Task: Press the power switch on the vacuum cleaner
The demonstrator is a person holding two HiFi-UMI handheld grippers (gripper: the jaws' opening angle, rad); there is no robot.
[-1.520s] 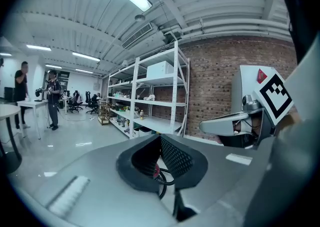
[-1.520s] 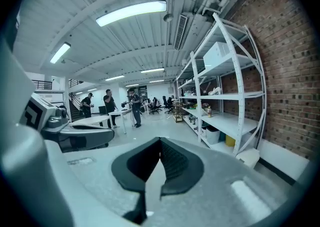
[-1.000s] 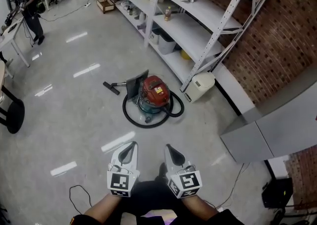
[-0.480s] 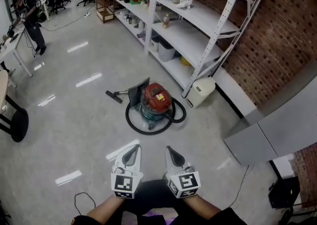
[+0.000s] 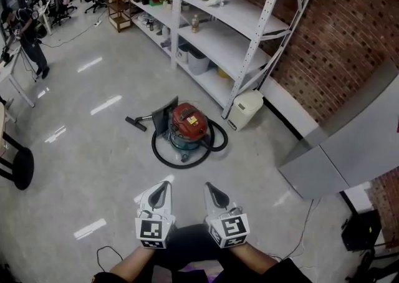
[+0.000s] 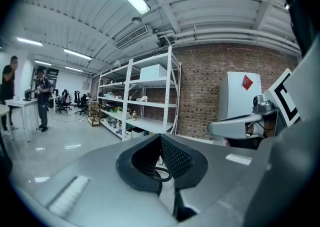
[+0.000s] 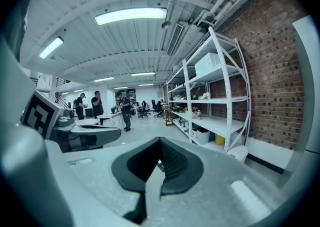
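One round, red-topped vacuum cleaner (image 5: 187, 123), black hose (image 5: 163, 158) looped around it, on glossy grey floor (image 5: 87, 157). Left gripper (image 5: 162, 187) and right gripper (image 5: 211, 188): jaws pressed together, holding nothing.

A clear stretch of floor (image 5: 93, 151) is left open between the left gripper (image 5: 161, 189) and right gripper (image 5: 212, 189), at bottom centre, and the vacuum cleaner (image 5: 187, 123) at mid-frame. The vacuum cleaner's near side is ringed by its black hose (image 5: 163, 161), and its nozzle (image 5: 135, 123) is laid out leftward. Passage behind and to the right is closed by the shelf rack (image 5: 215, 35) and a white bin (image 5: 244, 108). The right edge is blocked by a grey cabinet (image 5: 349, 151).
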